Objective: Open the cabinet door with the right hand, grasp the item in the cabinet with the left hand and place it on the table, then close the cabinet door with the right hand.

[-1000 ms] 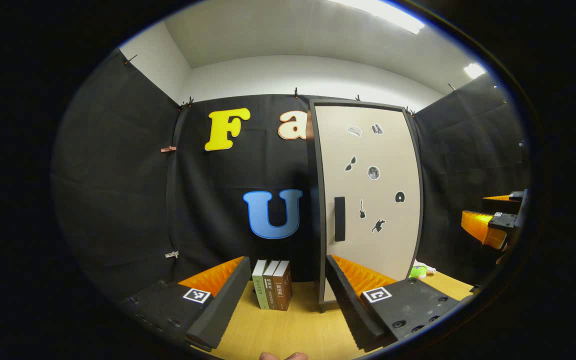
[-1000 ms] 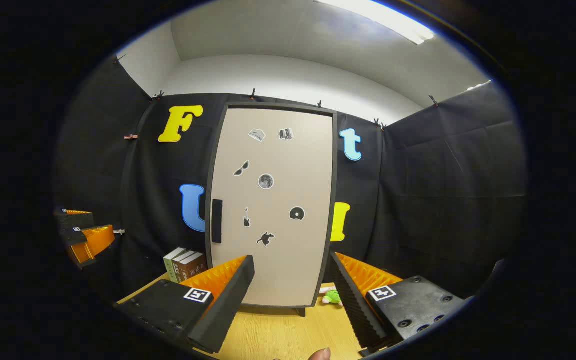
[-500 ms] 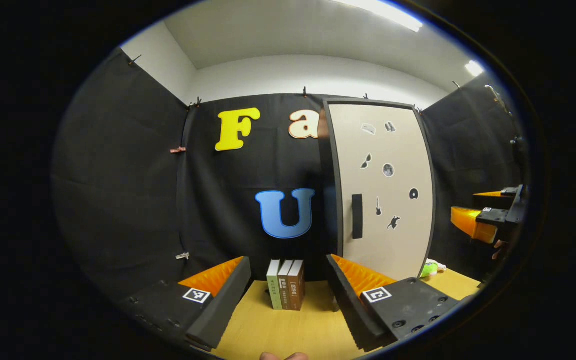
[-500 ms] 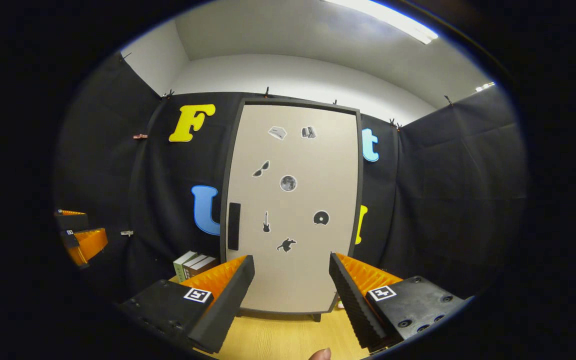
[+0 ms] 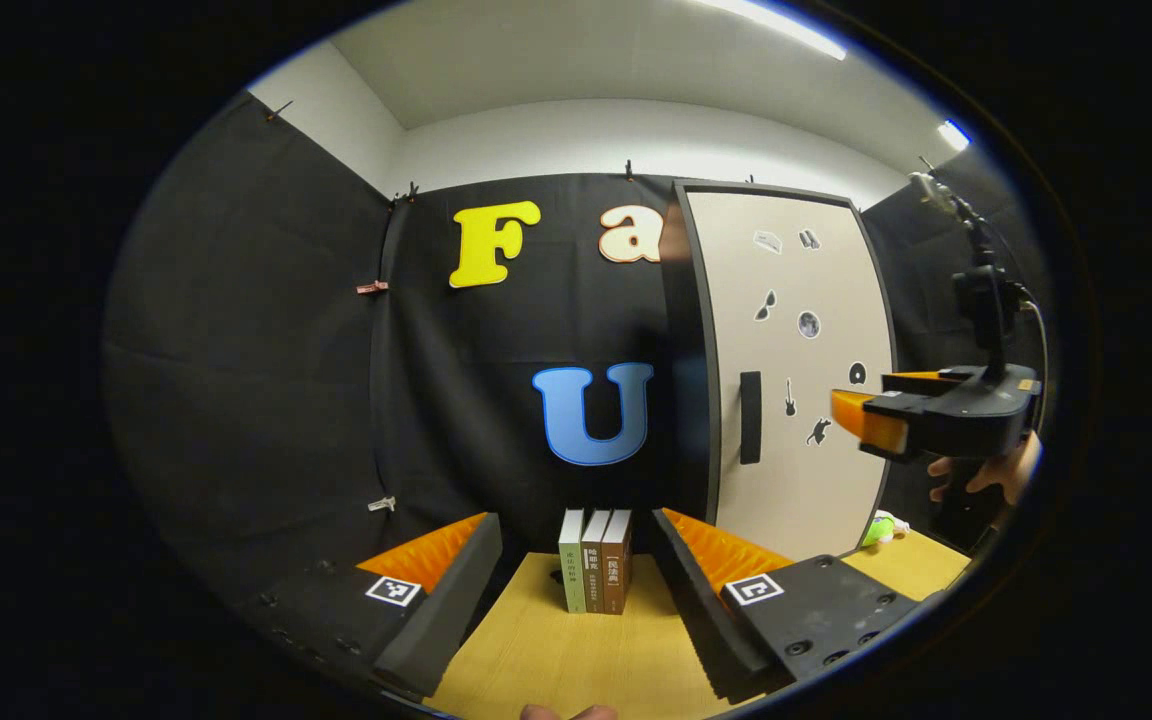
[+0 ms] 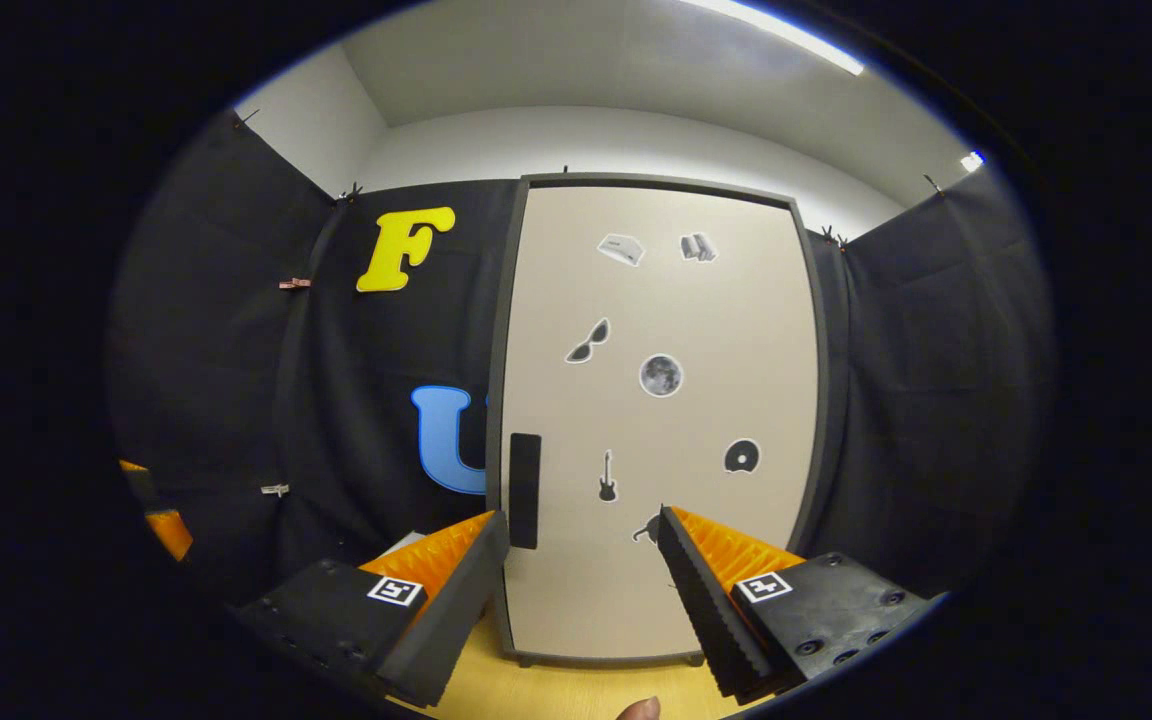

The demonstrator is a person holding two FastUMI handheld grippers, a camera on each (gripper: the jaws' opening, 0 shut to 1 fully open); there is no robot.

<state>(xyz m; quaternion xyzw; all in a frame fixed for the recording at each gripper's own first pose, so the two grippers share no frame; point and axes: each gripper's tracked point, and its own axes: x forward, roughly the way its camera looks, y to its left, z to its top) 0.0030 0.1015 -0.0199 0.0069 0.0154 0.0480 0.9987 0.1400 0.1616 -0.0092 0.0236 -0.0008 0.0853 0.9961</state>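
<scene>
**Black-draped booth, cabinet shut, both grippers empty**

Black cloth walls close in a pale wooden table [image 5: 556,660], and on it stands the tall beige cabinet with a dark frame [image 6: 736,560], its door [image 6: 666,300] closed flat and dotted with small black-and-white stickers. A black vertical bar handle [image 6: 525,490] sits near the door's left edge, about mid-height. Whatever item is inside is hidden behind the shut door.

In the right gripper view, the right gripper [image 6: 584,560] faces the door squarely and close up, its fingers spread wide with nothing between them; the handle shows just above its left finger [image 6: 456,590], not touched.

In the left gripper view, the left gripper [image 5: 576,580] hangs over the table well left of the cabinet, jaws likewise wide apart and empty. Between its fingers, farther off, three upright books with green and brown spines [image 5: 596,560] stand on the table against the cloth. The right gripper appears there at the right, held by a hand [image 5: 986,475], in front of the door. A small green soft toy [image 5: 876,530] lies on the table by the cabinet's right foot.
</scene>
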